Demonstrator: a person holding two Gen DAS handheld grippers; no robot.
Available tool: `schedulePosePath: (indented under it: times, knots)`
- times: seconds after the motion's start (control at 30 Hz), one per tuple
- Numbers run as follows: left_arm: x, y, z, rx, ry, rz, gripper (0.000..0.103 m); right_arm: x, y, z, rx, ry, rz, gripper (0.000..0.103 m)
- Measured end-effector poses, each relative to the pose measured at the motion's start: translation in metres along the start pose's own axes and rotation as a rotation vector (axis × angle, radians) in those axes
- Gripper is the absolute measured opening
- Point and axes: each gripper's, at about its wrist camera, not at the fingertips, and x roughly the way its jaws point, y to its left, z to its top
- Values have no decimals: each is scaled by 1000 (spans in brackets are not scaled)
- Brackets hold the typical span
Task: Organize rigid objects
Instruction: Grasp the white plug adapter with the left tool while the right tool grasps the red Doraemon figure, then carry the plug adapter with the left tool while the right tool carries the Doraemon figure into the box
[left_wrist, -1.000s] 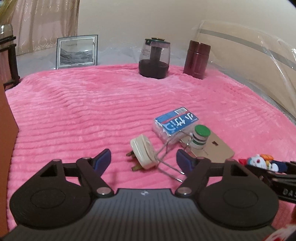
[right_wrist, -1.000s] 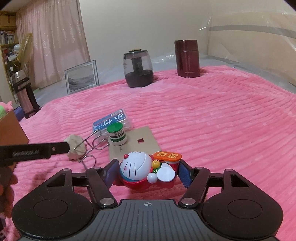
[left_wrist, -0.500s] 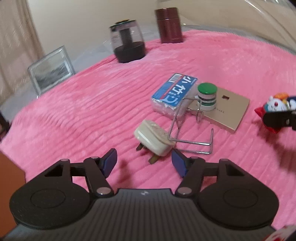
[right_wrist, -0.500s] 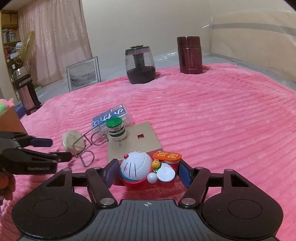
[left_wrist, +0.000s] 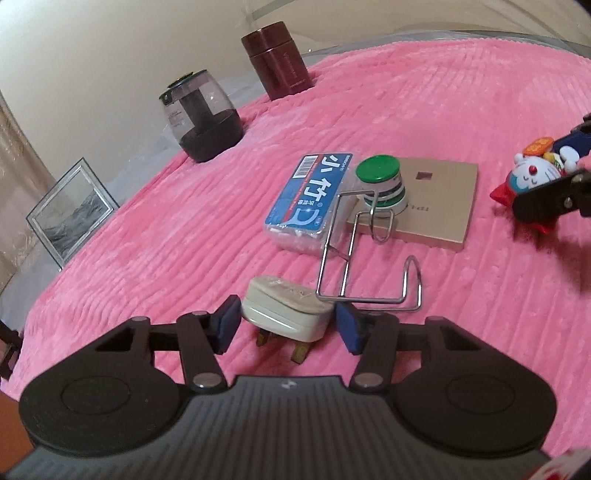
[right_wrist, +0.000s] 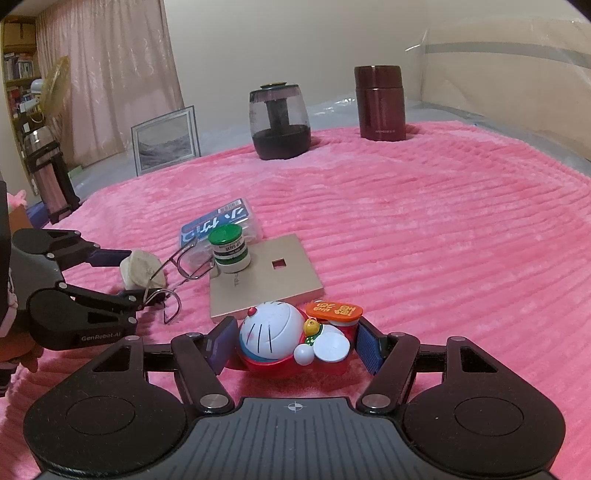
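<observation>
My left gripper (left_wrist: 286, 325) has just been closing its jaws around the white plug (left_wrist: 284, 308) on the pink blanket (left_wrist: 406, 110); small gaps remain, so I log no grip yet. A wire rack (left_wrist: 354, 254) rests on the plug. My right gripper (right_wrist: 293, 349) jaws clamp the cat toy (right_wrist: 291, 341), just beside the tan box (right_wrist: 266, 280).

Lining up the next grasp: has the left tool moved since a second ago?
Yes. In the right wrist view the left tool has advanced onto the plug, toward the gold box, its jaws closing around it.
</observation>
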Motion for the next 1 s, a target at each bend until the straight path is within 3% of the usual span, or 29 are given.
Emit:
schedulePosePath:
  times: [0.23, 0.6, 1.0]
  knots:
    - [-24, 6, -2, -160, 32, 33, 50, -6, 2, -1, -2, 0, 5, 64]
    - [-93, 15, -6, -332, -6, 37, 50, -37, 21, 4, -26, -23, 34, 64]
    - [-201, 56, 11, -486, -94, 39, 50, -87, 84, 40, -134, -90, 191, 64]
